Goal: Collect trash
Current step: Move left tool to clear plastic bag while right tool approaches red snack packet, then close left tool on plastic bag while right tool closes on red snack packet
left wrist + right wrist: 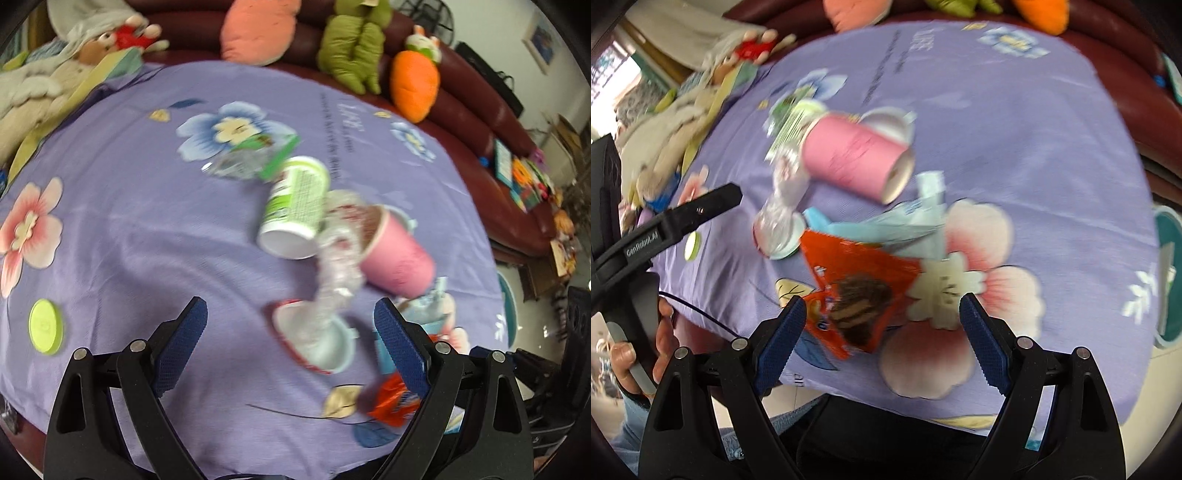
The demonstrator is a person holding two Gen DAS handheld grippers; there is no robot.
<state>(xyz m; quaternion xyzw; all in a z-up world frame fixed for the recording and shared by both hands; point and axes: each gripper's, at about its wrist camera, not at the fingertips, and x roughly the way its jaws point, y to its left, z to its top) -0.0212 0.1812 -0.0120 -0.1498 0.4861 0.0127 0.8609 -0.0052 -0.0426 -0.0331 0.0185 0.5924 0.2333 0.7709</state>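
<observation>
Trash lies in a pile on the purple flowered tablecloth [129, 240]: a green-and-white cup [295, 206] on its side, a pink cup [399, 254] on its side, a crumpled clear plastic bottle [336, 273], a red-rimmed white tub [314, 339], an orange snack wrapper [395, 402] and a light blue wrapper [901, 225]. My left gripper [291, 332] is open and empty just short of the tub. My right gripper [882, 325] is open and empty, over the orange wrapper [857, 295]. The pink cup [853, 158] also shows in the right wrist view.
A lime green lid [46, 326] lies apart at the left of the cloth. Plush toys, among them an orange carrot [413, 85], sit on a dark red sofa [491, 122] behind. A teal bin rim [1171, 277] stands at the right. The left gripper's body [672, 221] shows at left.
</observation>
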